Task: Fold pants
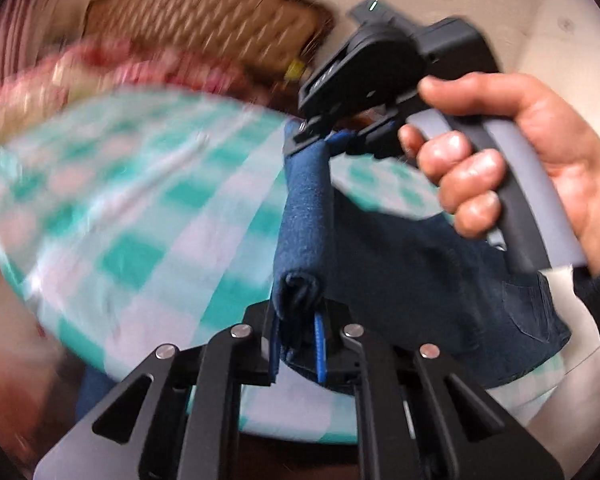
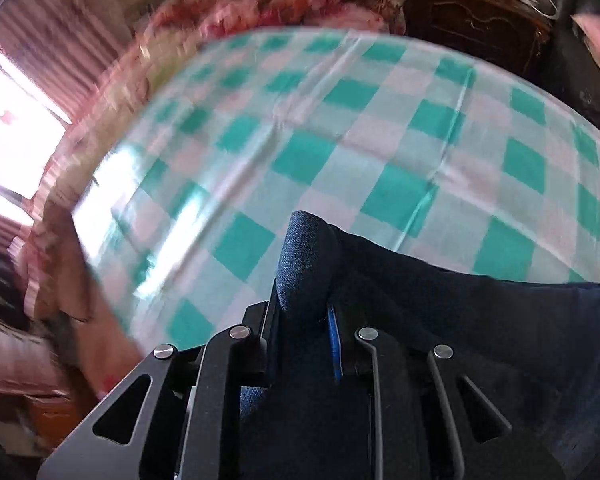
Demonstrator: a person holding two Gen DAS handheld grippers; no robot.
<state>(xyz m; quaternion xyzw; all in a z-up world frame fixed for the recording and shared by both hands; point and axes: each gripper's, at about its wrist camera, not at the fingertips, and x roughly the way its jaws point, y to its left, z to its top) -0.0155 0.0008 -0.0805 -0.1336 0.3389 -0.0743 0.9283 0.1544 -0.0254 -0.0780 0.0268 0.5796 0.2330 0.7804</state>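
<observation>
While both the left claw [image 1: 300,344] and right claw [image 2: 306,320] pinch bunched folds of the pants [image 1: 440,264], the soft, heavyish denim sags between them above the bed [image 2: 340,128], so edge grips suit it.

Black two-finger grippers, hand-held

Each gripper, left [image 1: 300,344] and right [image 2: 304,340], has matte black linkage arms with slotted cut-outs, four round silver pivot screws and a blue pad strip inside one finger. Behind the right gripper [image 1: 320,132], a hand [image 1: 512,160] with a dark sleeve wraps a grey-and-black curved handle.
</observation>
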